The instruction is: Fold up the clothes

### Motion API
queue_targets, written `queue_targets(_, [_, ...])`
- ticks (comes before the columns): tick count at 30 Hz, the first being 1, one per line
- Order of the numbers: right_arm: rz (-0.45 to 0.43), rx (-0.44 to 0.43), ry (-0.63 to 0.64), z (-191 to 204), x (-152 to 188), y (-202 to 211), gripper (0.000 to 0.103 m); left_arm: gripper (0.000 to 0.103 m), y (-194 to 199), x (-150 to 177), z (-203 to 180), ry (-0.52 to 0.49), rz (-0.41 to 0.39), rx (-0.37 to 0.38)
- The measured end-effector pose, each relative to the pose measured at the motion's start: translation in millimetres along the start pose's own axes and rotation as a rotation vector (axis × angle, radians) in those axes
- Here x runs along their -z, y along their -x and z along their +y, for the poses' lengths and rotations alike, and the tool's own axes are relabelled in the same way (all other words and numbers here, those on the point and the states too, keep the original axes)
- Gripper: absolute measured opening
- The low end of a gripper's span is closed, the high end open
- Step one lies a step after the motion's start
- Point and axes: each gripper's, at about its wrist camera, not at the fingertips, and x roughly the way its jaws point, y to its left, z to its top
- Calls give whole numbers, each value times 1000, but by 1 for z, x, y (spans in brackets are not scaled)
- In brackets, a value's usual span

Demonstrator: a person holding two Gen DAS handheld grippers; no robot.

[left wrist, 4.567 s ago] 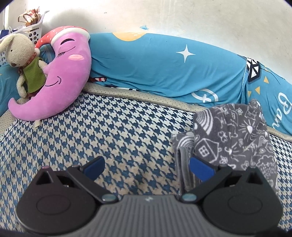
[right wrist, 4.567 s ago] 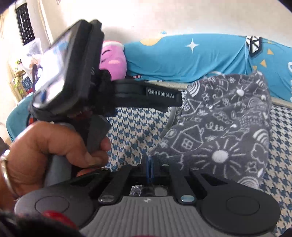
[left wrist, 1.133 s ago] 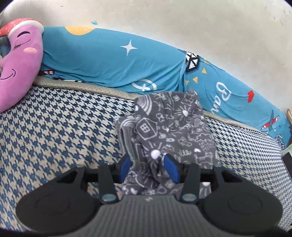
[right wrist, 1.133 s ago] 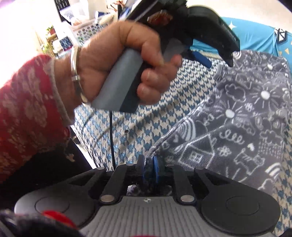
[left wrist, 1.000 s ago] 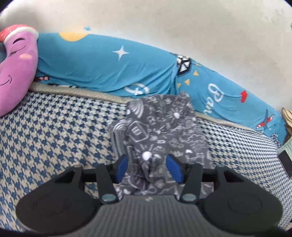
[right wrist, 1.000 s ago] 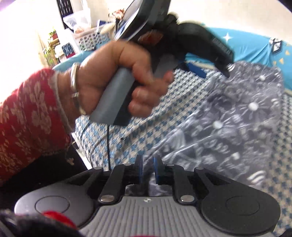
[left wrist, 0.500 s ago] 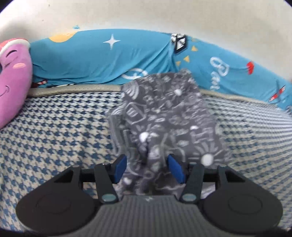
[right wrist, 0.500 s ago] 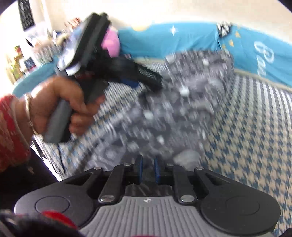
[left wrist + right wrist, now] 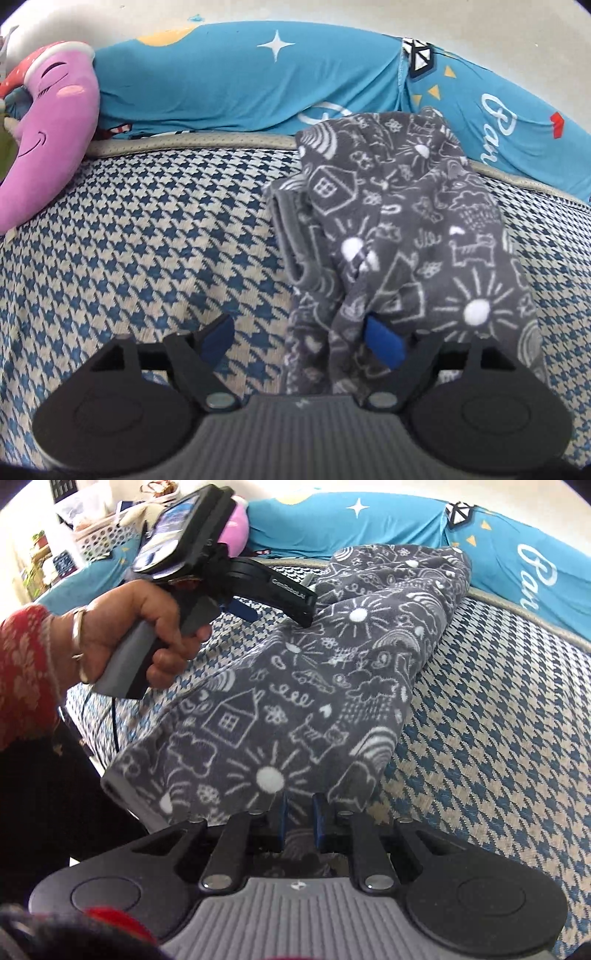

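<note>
Grey garment [image 9: 406, 221] – one; left gripper [image 9: 301, 338] spread, right gripper [image 9: 298, 821] near-closed.

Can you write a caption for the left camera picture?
Open left gripper over a grey doodle-print garment on the houndstooth bed.

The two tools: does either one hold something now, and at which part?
The left tool is open and holds nothing. The right tool has the near edge of the grey patterned garment between its narrowly parted fingers; the grip cannot be told.

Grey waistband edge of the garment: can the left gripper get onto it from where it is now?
Probably yes. The left gripper is open, and the waistband edge lies exposed just ahead with nothing over it.
</note>
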Motion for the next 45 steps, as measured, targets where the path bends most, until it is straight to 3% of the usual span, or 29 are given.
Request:
queue_targets(5, [8,7,3,3,3,12,15,91,-3,0,-1,-3,7,-20])
queue_targets(9, [-82,-21,-13,6,0,27,16,91,3,-2,-2,10,-5,-9])
queue_targets(14, [-160,-113,-1,20,-8,35,16,92,19,-6,-1,39,-40,41])
queue_targets(19, [-146,-229,74,52,-12,23,16,92,27,-10,2,59,-61,57])
queue_targets(22, [-134,-254,116,69,-13,14,16,92,30,-11,5,65,-67,63])
queue_targets(32, [14,-281,83,89,-17,-37,16,96,36,-13,15,88,-79,53])
queue_targets(35, [23,-254,111,95,-17,-42,16,96,35,-13,17,96,-72,52])
queue_targets(40, [-74,-246,171,90,-26,-16,18,97,38,-14,19,108,-78,73])
queue_targets(45, [-162,-187,107,54,-40,14,23,97,40,-18,19,133,-93,79])
